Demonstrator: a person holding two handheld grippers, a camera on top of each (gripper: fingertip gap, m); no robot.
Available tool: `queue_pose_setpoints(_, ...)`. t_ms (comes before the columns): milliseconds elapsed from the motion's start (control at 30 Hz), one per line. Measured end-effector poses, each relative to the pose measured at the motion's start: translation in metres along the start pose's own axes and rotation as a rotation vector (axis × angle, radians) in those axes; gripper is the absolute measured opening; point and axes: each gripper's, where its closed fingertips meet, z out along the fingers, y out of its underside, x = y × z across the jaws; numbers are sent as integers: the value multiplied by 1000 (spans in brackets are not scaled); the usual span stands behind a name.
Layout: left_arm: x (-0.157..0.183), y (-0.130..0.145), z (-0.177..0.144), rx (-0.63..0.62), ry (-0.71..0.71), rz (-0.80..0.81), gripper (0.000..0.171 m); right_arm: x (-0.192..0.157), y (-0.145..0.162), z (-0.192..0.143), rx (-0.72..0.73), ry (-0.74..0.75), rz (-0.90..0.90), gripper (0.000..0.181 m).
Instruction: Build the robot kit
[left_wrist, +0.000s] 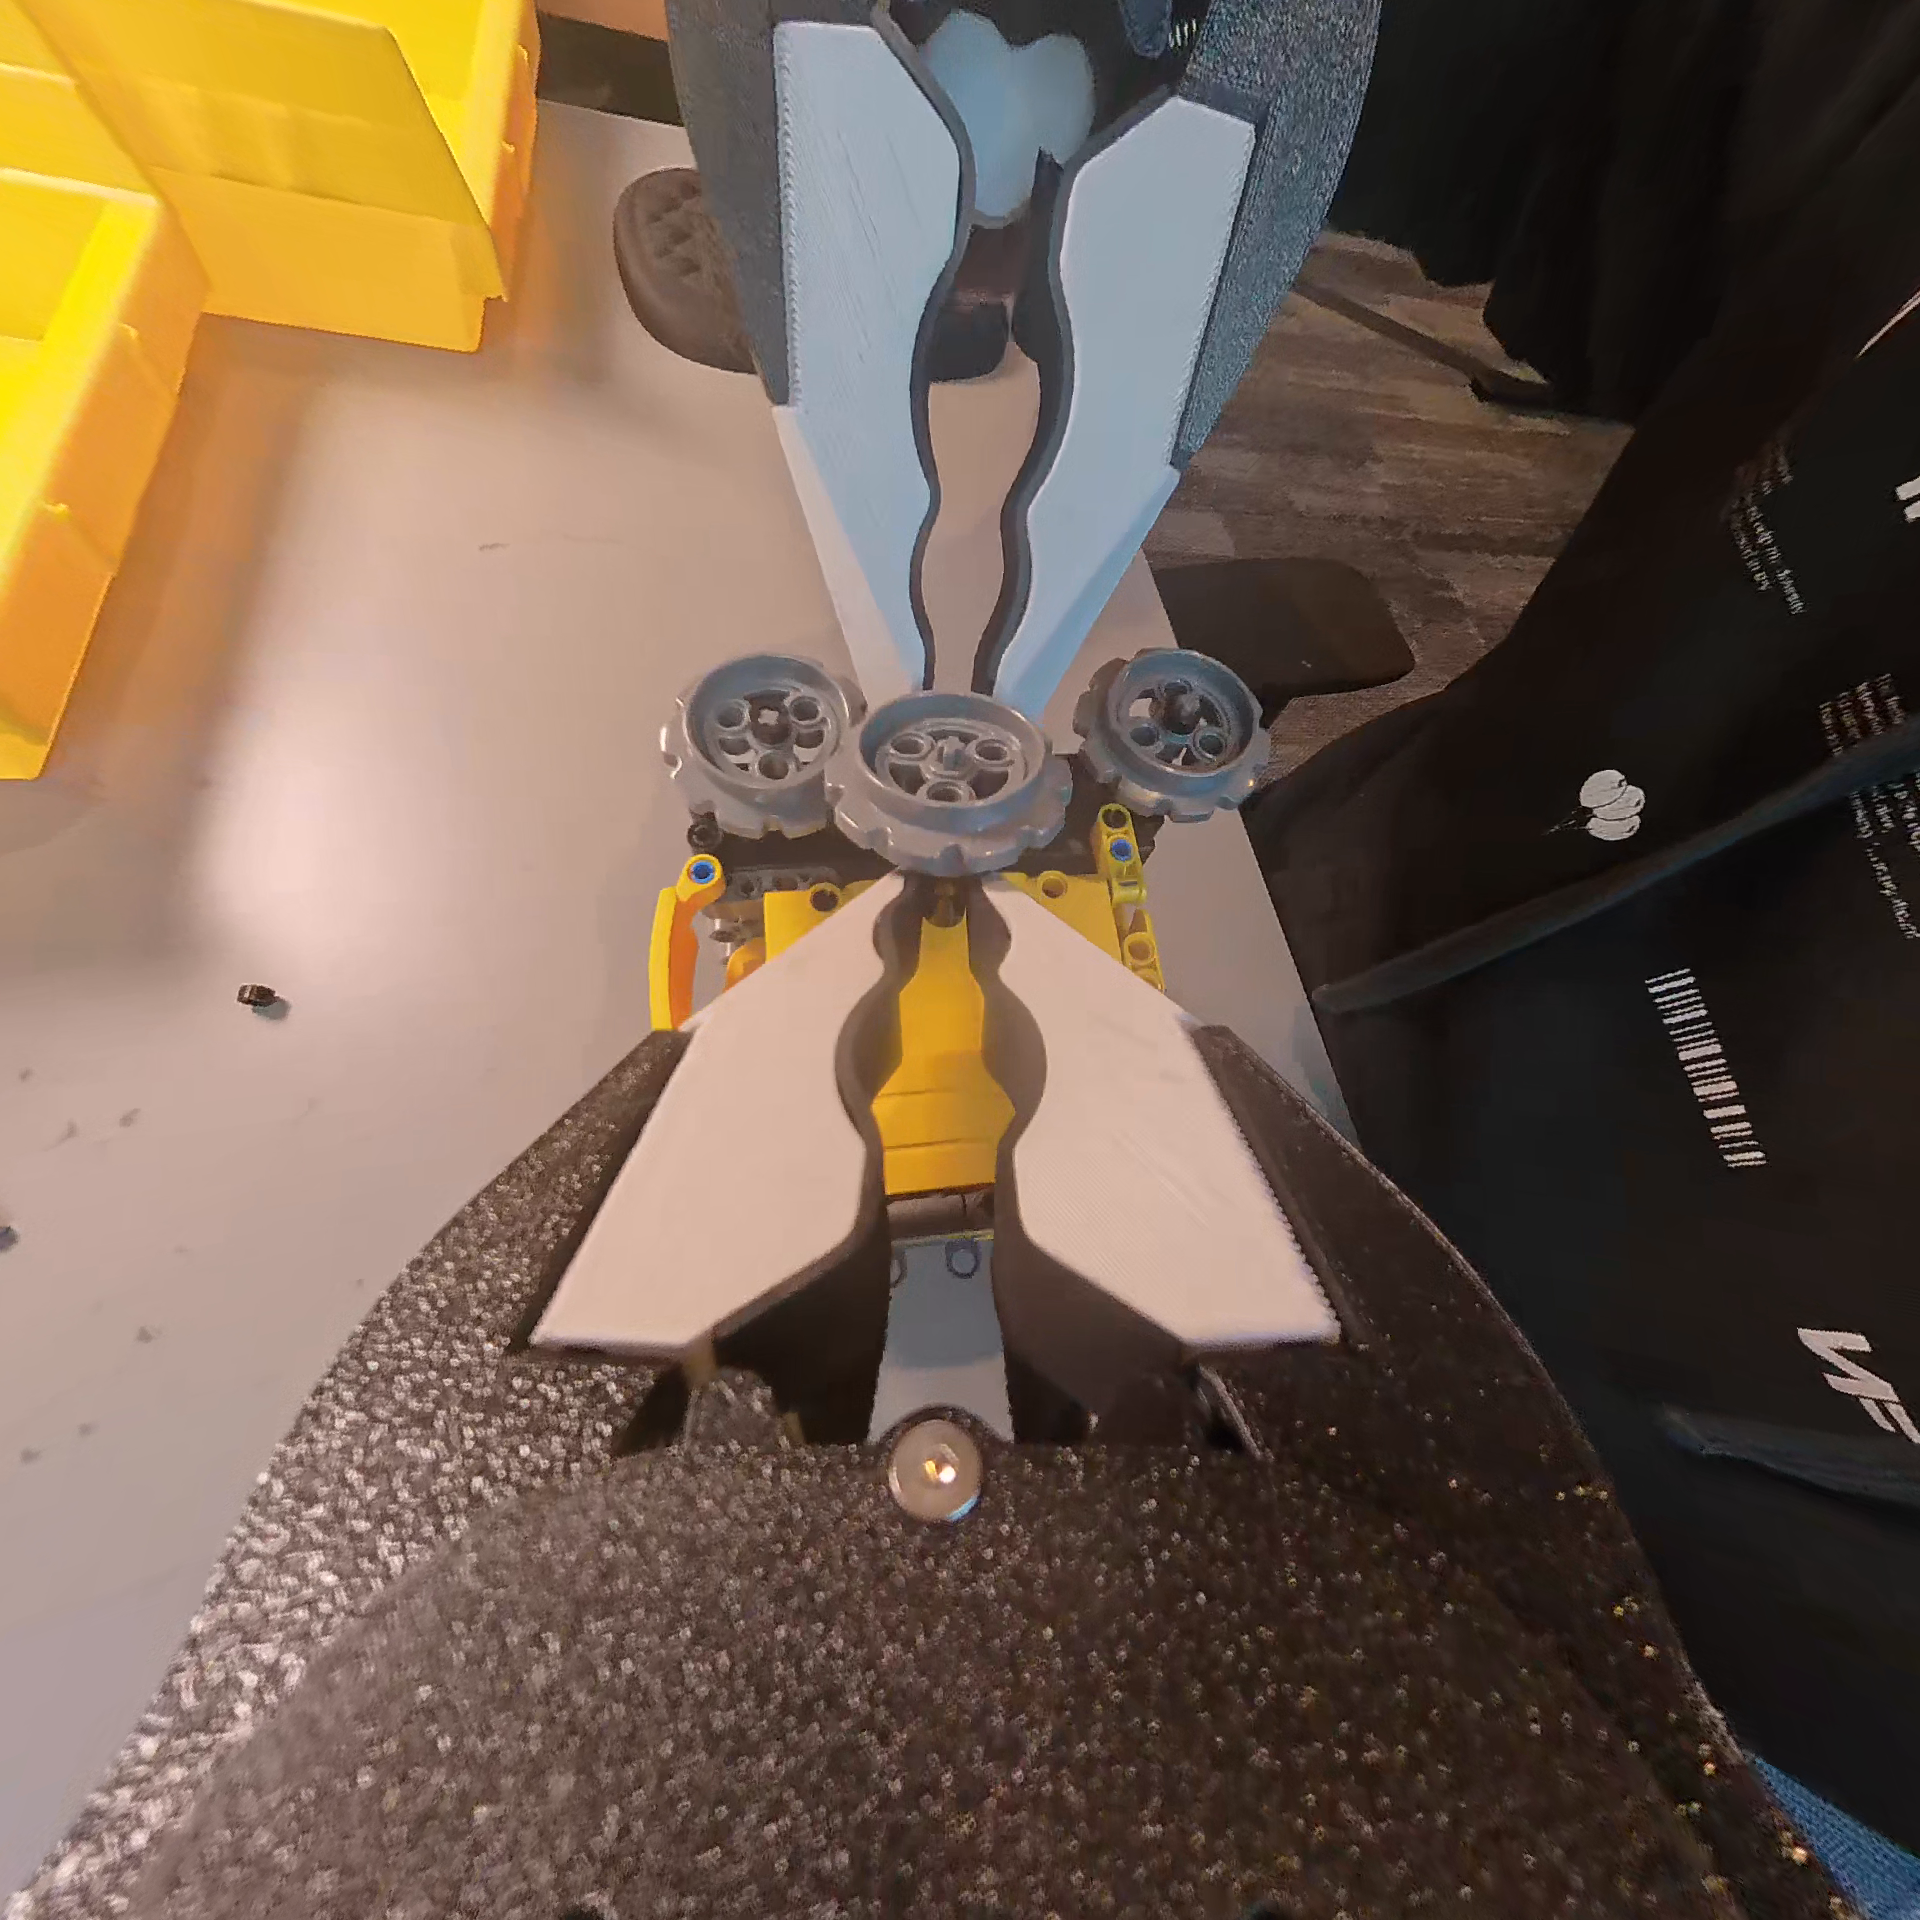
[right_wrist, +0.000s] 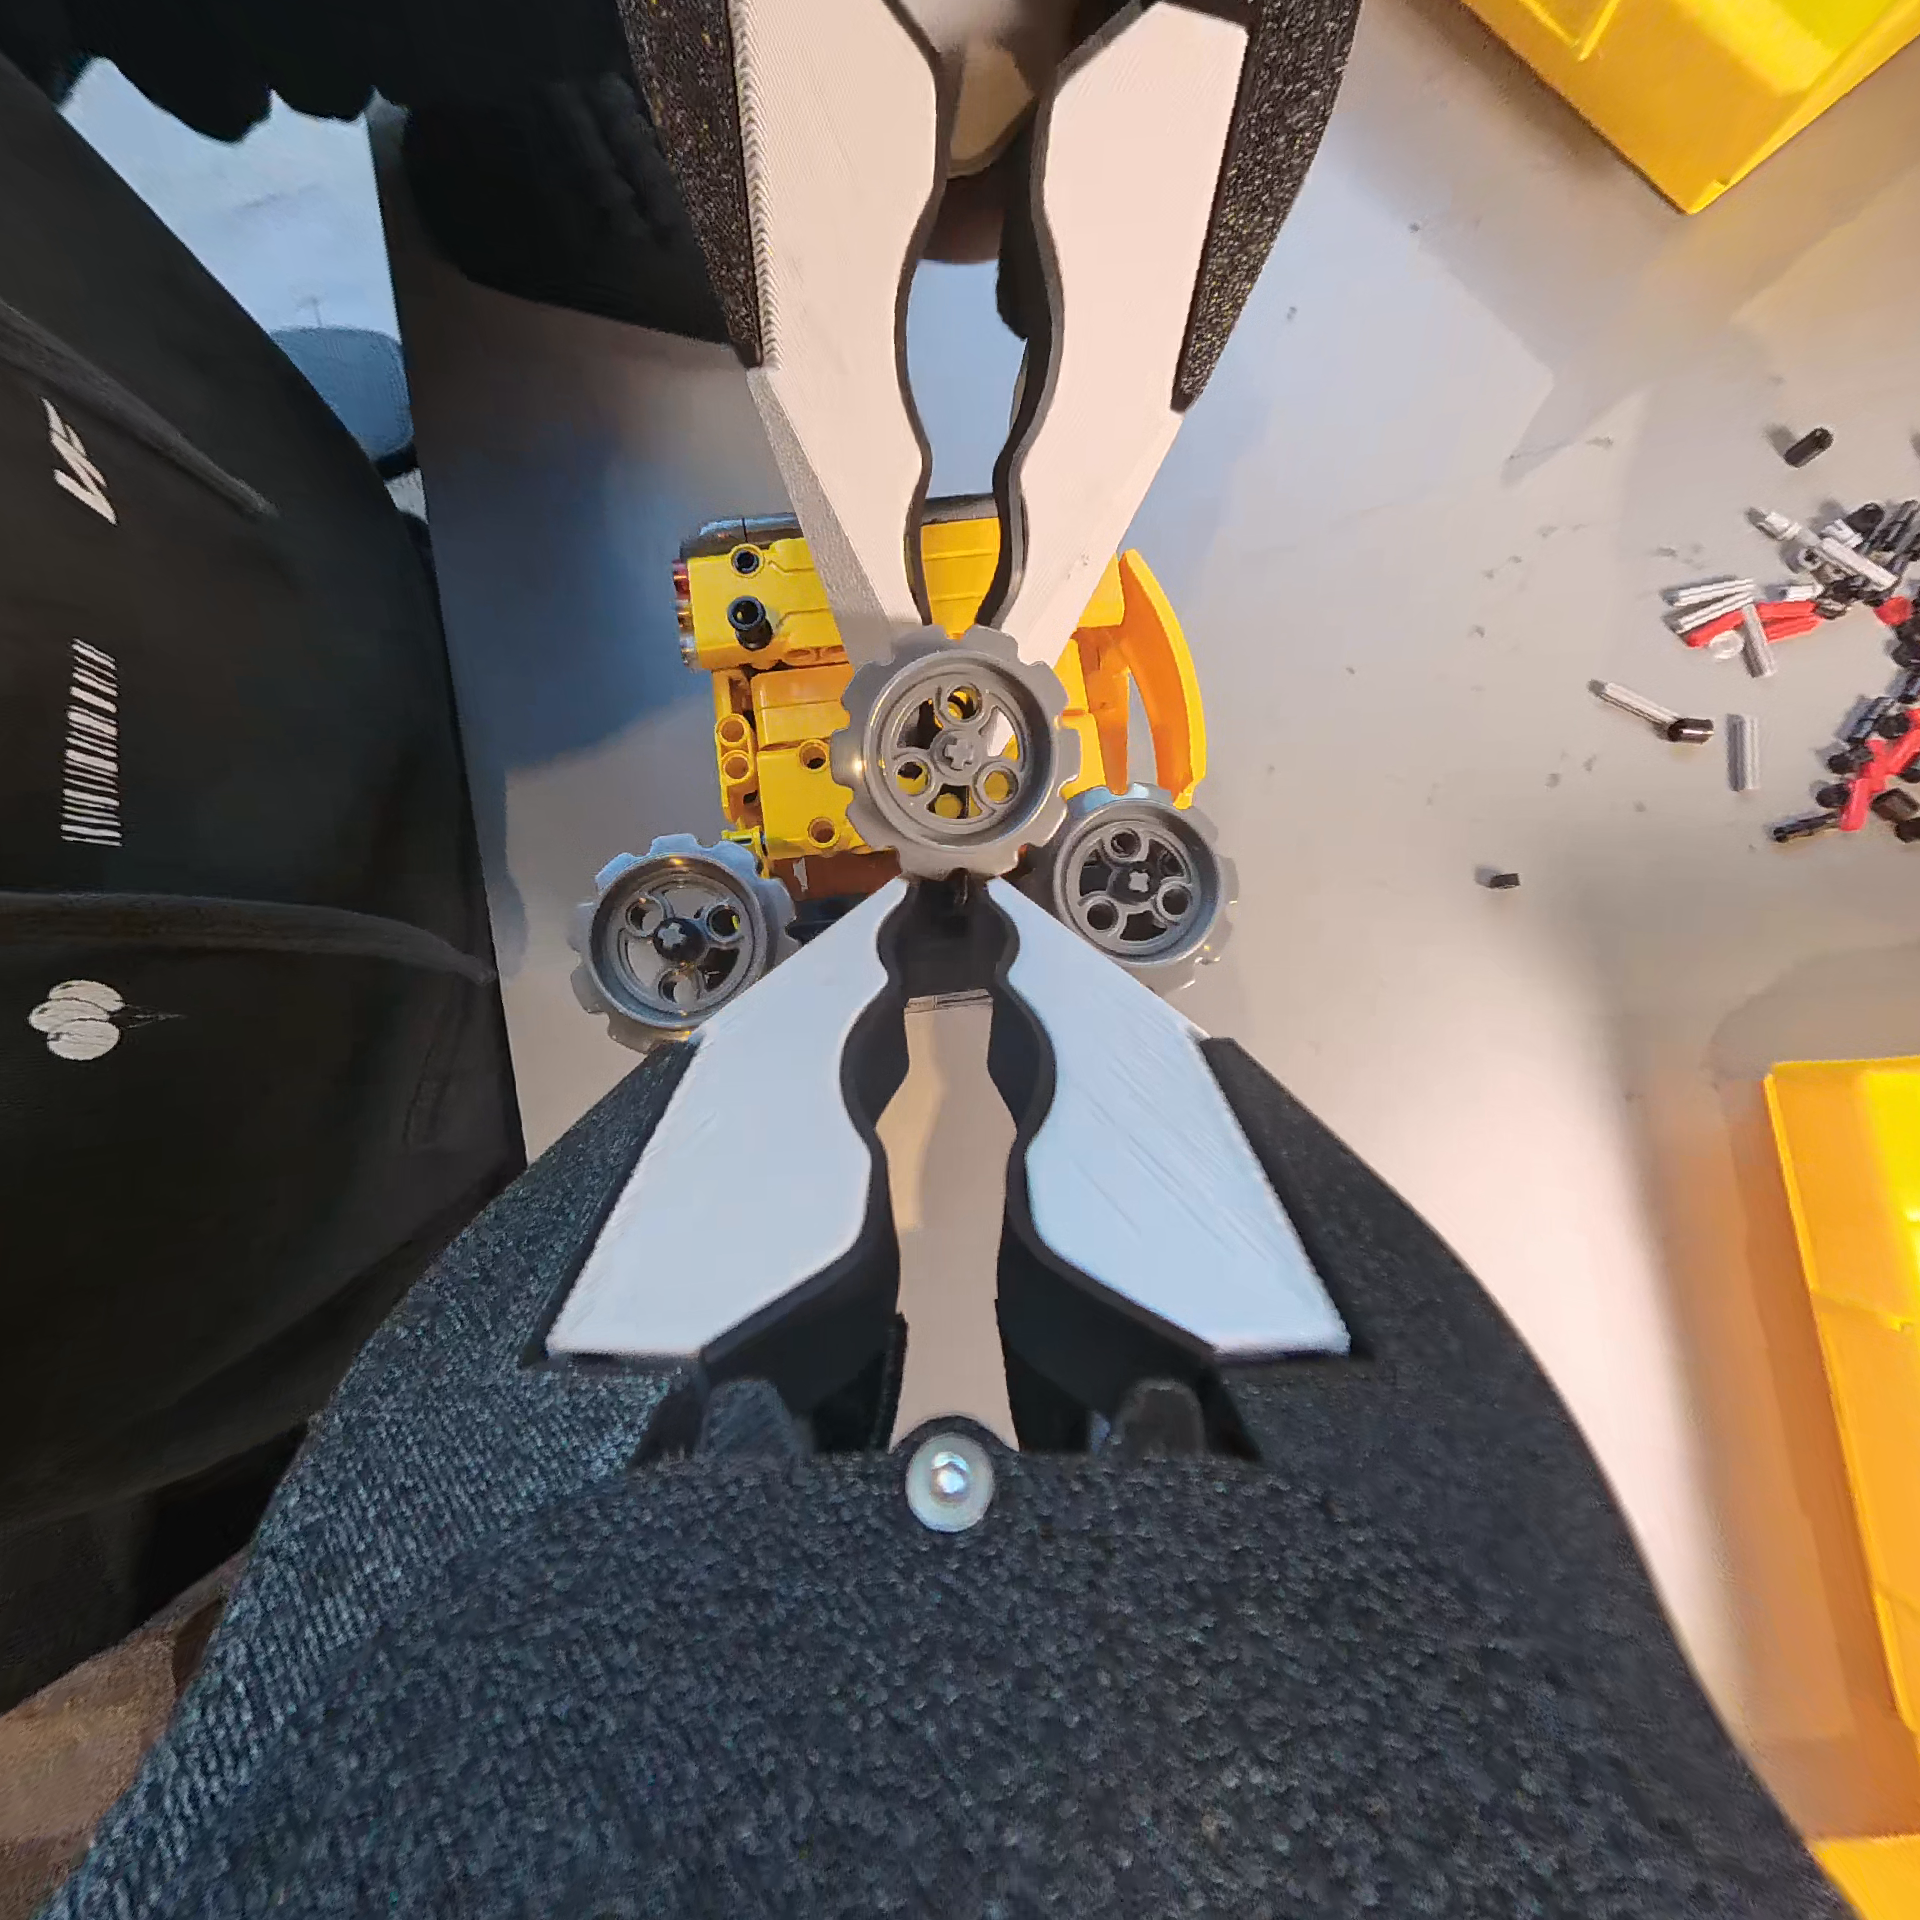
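The middle wheel (left_wrist: 951, 774), a grey toothed hub lying face-up, sits over the front of a yellow toy vehicle (right_wrist: 790, 769) built from bricks. The vehicle stands near the table's (left_wrist: 416, 831) edge.

The left gripper (left_wrist: 940, 894) meets the wheel's rim at 6 o'clock in its own view. The right gripper (right_wrist: 951, 894) meets the opposite rim, entering at 12 o'clock in the left wrist view. Each pair of fingers is drawn in to a narrow gap at the rim. Whether either one actually clamps the wheel, or something beneath it, I cannot tell, because the wheel covers the tips.

Two more wheels flank the middle one, the first (left_wrist: 764, 743) at 10 o'clock of it and the second (left_wrist: 1179, 732) at 2 o'clock.

- **Left wrist view only:** stacked yellow bins (left_wrist: 260, 156) at 10 o'clock, a tiny black piece (left_wrist: 260, 997) alone on the table at 9 o'clock, and carpeted floor (left_wrist: 1351, 364) beyond the edge at 1 o'clock.
- **Right wrist view only:** a scatter of loose small parts (right_wrist: 1829, 644) in red, grey and black at 3 o'clock, and the vehicle's side with its orange curved panel (right_wrist: 1164, 665).
- **Both views:** a black printed garment (left_wrist: 1662, 935) lies beside the table.
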Motion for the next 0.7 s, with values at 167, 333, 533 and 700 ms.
queue_pose_setpoints(167,4,6,-8,-50,-3,2,32,2,0,1,-91,9,-52,7)
queue_pose_setpoints(333,1,1,-20,-33,-69,-3,40,3,2,2,-136,-20,-75,7)
queue_pose_setpoints(533,-2,6,-4,-102,-164,26,39,3,1,2,-106,-41,-25,7)
queue_pose_setpoints(700,-2,-3,-9,-96,-197,103,34,2,4,0,-77,-27,21,7)
